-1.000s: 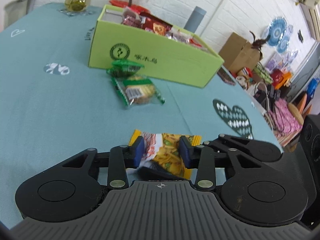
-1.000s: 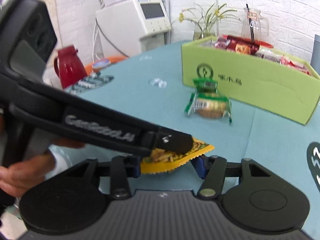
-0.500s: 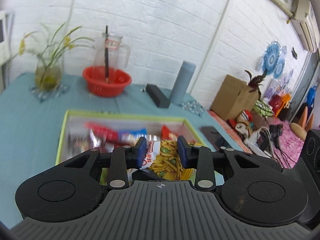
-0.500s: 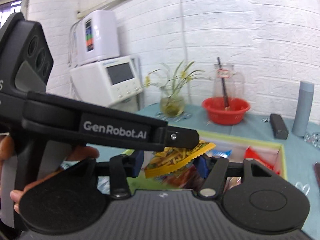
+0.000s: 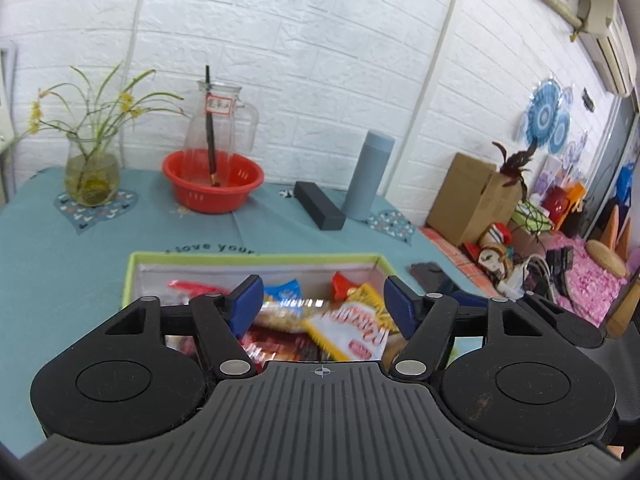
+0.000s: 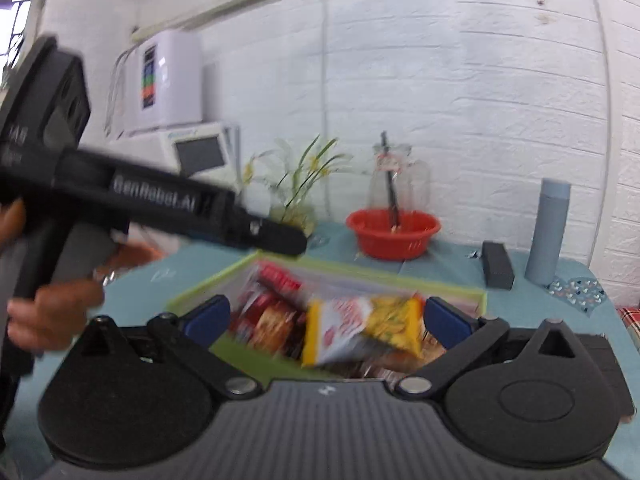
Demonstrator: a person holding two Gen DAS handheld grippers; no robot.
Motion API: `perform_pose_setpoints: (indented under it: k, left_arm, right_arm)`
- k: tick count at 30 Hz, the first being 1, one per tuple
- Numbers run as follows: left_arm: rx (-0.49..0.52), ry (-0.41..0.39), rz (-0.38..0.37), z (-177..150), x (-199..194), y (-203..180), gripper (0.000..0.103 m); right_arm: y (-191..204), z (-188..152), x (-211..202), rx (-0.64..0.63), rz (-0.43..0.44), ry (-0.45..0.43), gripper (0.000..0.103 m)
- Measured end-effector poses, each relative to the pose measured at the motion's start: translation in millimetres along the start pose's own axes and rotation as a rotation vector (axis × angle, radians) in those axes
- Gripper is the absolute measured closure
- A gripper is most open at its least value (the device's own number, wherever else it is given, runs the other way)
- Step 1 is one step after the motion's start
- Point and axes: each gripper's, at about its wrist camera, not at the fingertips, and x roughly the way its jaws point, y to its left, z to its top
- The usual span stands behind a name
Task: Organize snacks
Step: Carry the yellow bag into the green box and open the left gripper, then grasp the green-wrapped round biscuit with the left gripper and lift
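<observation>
The green snack box point(image 5: 132, 268) lies just below and ahead of both grippers, with several packets inside. A yellow chip packet point(image 5: 348, 332) rests on top of them, loose. My left gripper point(image 5: 322, 306) hangs over the box with its jaws opening, and the blue pads point(image 5: 244, 304) stand clear of the packet. In the right wrist view the same yellow packet point(image 6: 360, 328) is blurred, over the box point(image 6: 208, 280). My right gripper point(image 6: 326, 320) has its jaws opening wide, and nothing touches them. The left gripper point(image 6: 288, 240) reaches in from the left, held by a hand point(image 6: 48, 308).
Beyond the box on the teal tablecloth stand a red basket point(image 5: 212, 184) with a glass jug, a flower vase point(image 5: 92, 176), a grey-blue bottle point(image 5: 368, 176) and a black case point(image 5: 320, 206). A dark phone point(image 5: 428, 272) lies at the right. A cardboard box point(image 5: 472, 196) and clutter sit off the table's right side.
Both grippers carried the yellow packet up from the table to above the green box. Both then let go, and the packet dropped into the box.
</observation>
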Motion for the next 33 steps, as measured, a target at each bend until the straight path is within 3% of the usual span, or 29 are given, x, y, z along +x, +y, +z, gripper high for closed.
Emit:
perform_pose_setpoints:
  k: [5, 9, 12, 14, 15, 16, 18, 20, 24, 29, 31, 33]
  left_arm:
    - [-0.013, 0.013, 0.066, -42.9, -38.5, 12.1, 0.039]
    - [-0.090, 0.145, 0.076, -92.4, -39.1, 32.0, 0.040]
    - [-0.154, 0.241, 0.096, -117.9, -23.3, 45.2, 0.050]
    - [-0.176, 0.264, 0.105, -124.0, -14.5, 50.8, 0.060]
    - [-0.176, 0.274, 0.113, -125.9, -9.6, 52.4, 0.072]
    - [-0.168, 0.261, 0.111, -127.5, -9.5, 52.2, 0.073]
    - [-0.159, 0.257, 0.099, -130.9, -15.5, 49.9, 0.082]
    - [-0.127, 0.260, 0.086, -136.8, -24.6, 41.4, 0.082]
    - [-0.036, 0.258, 0.051, -154.3, -43.3, 18.9, 0.075]
    - [0.100, 0.256, -0.006, -173.4, -64.7, -8.9, 0.066]
    - [0.092, 0.265, 0.016, -173.0, -66.5, -11.0, 0.066]
    - [0.015, 0.257, 0.031, -168.7, -75.1, -4.4, 0.066]
  right_arm:
    - [43.1, -38.7, 5.1, -0.052, 0.120, 0.143, 0.000]
    - [70.1, -58.9, 33.8, -0.106, 0.185, 0.252, 0.001]
    - [80.4, -63.5, 60.2, -0.111, 0.207, 0.304, 0.001]
    - [85.3, -65.6, 74.7, -0.113, 0.209, 0.333, 0.001]
    - [88.4, -67.3, 79.8, -0.110, 0.205, 0.361, 0.001]
    - [91.6, -69.2, 81.8, -0.110, 0.196, 0.376, 0.001]
    - [100.7, -72.7, 72.6, -0.116, 0.189, 0.385, 0.001]
    - [109.0, -77.4, 55.0, -0.103, 0.201, 0.387, 0.001]
    - [127.1, -96.5, 11.6, -0.105, 0.184, 0.391, 0.001]
    - [146.3, -116.1, -42.7, -0.079, 0.237, 0.388, 0.001]
    - [148.4, -115.8, -56.8, -0.091, 0.233, 0.368, 0.001]
    - [145.0, -109.8, -64.5, -0.138, 0.171, 0.331, 0.001]
